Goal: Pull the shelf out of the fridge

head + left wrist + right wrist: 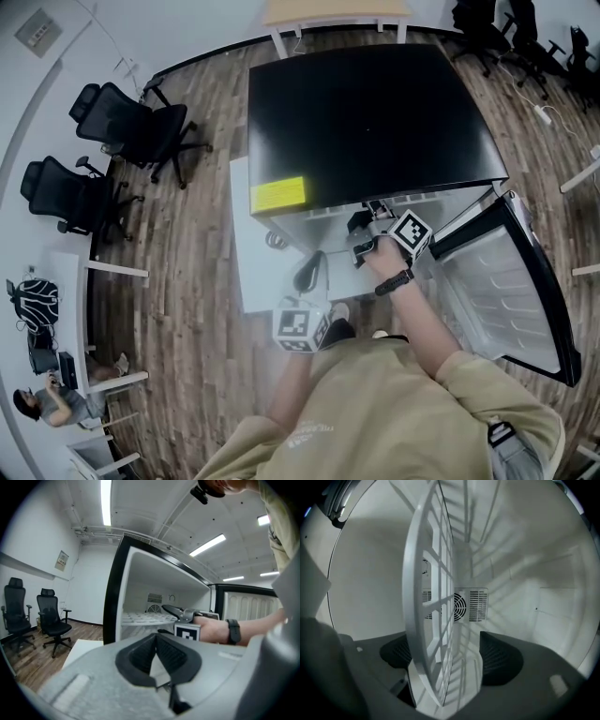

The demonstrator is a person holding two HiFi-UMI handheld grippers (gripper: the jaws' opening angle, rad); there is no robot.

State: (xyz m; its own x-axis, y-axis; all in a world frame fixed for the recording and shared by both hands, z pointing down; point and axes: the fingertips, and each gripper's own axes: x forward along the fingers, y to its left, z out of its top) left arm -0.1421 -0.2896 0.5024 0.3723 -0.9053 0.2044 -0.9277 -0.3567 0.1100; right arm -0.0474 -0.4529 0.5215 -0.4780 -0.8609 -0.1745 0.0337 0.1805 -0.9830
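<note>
While the left gripper's (156,638) fingers (142,656) meet, the right gripper's (450,656) ribbed fingers (501,658) gape around a white lattice shelf (425,573).

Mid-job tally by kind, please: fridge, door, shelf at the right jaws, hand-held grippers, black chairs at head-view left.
Fridge: 1
Open fridge door: 1
Shelf: 1
Hand-held grippers: 2 (left hand-held gripper, right hand-held gripper)
Black office chairs: 2
Total: 7

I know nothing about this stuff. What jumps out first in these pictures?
The squat black fridge fills the head view's centre, its door swung open at right. Inside, the right gripper stands with open jaws either side of the white grid shelf, not yet clamping it.
</note>
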